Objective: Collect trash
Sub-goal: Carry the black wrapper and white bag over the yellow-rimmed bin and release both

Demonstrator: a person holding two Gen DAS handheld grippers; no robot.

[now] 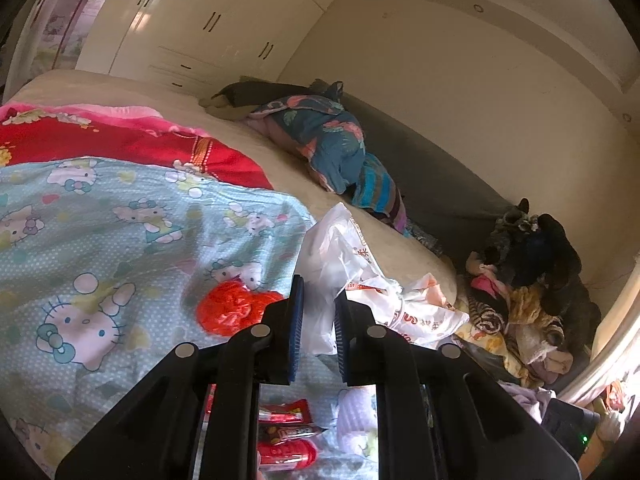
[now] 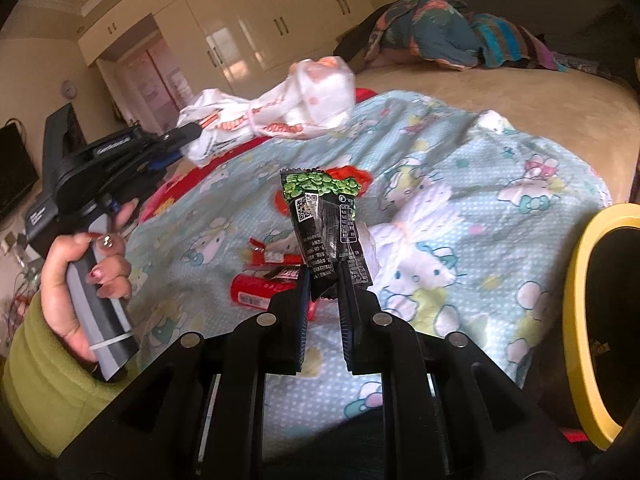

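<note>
Nearby, red wrappers, crumpled tissue, yellow-rimmed bin; bedspread cluttered

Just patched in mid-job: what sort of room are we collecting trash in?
Almost certainly a bedroom: a bed under a cartoon-cat quilt, built-in wardrobes along the wall, clothes heaped beside the mattress.

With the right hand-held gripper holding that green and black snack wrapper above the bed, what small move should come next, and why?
Probably swing the right hand-held gripper to the right, over the yellow-rimmed bin, before letting go. The snack wrapper is clamped and lifted clear of the blanket, and the bin's opening sits at the right edge. The left hand-held gripper is holding the white plastic bag.
</note>
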